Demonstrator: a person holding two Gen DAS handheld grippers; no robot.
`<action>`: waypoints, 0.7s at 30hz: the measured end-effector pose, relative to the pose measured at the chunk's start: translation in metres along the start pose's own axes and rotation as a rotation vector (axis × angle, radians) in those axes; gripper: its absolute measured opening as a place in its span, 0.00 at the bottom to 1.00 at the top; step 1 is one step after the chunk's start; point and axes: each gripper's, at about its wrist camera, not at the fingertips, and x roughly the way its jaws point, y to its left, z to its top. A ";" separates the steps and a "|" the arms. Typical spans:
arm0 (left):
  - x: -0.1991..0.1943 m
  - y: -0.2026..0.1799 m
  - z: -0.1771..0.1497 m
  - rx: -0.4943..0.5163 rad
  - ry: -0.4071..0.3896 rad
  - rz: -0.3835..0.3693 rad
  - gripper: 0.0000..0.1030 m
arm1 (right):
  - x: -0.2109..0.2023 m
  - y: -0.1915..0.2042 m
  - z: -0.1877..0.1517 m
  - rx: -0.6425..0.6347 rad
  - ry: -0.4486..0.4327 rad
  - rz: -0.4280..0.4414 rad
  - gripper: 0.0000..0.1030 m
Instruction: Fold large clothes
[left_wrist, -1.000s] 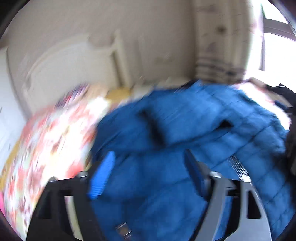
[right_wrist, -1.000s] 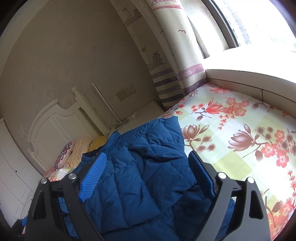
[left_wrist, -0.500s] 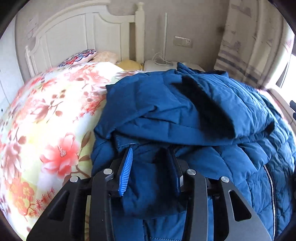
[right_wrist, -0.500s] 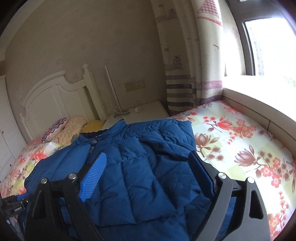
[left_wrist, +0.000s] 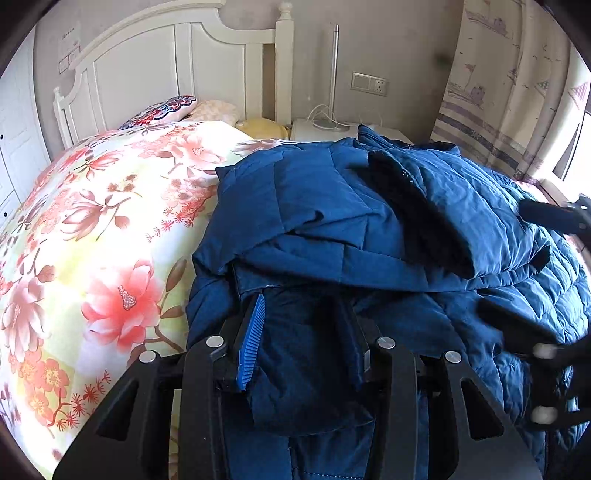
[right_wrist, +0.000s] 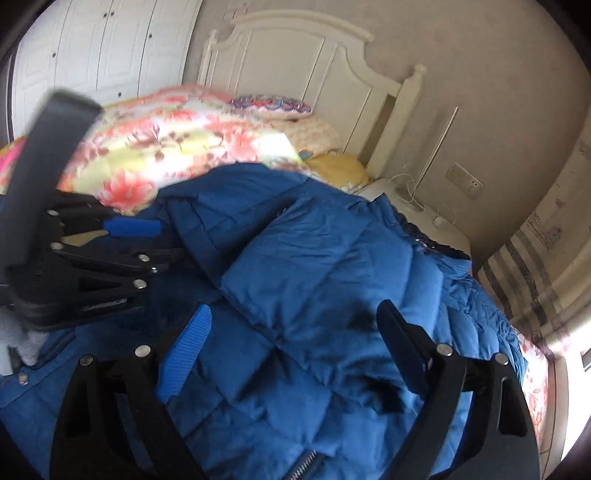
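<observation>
Blue quilted jacket (left_wrist: 369, 229) pinched in left gripper (left_wrist: 306, 343), under spread-wide right gripper (right_wrist: 295, 347).

Bed (left_wrist: 92, 236) w/ floral quilt: blue jacket (left_wrist: 369, 229) on it (pillows (left_wrist: 162, 110) at headboard).

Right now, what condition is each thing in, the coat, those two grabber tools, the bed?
Blue puffer jacket: lying rumpled on the bed, partly folded over itself, zipper undone.
Left gripper: fingers closed on a bunch of jacket fabric.
Right gripper: fingers wide apart above the jacket, holding nothing.
Floral bedspread: spread over the bed, jacket on top.
Pillows: resting at the headboard.
</observation>
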 end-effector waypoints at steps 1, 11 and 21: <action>0.000 0.000 0.000 -0.002 -0.001 -0.001 0.40 | 0.005 0.000 0.000 -0.002 0.006 -0.019 0.76; 0.000 0.001 0.000 -0.007 -0.002 -0.002 0.40 | -0.078 -0.159 -0.085 0.849 -0.337 0.201 0.18; -0.001 -0.008 0.000 0.031 -0.012 0.054 0.42 | -0.050 -0.222 -0.204 1.254 -0.206 0.229 0.57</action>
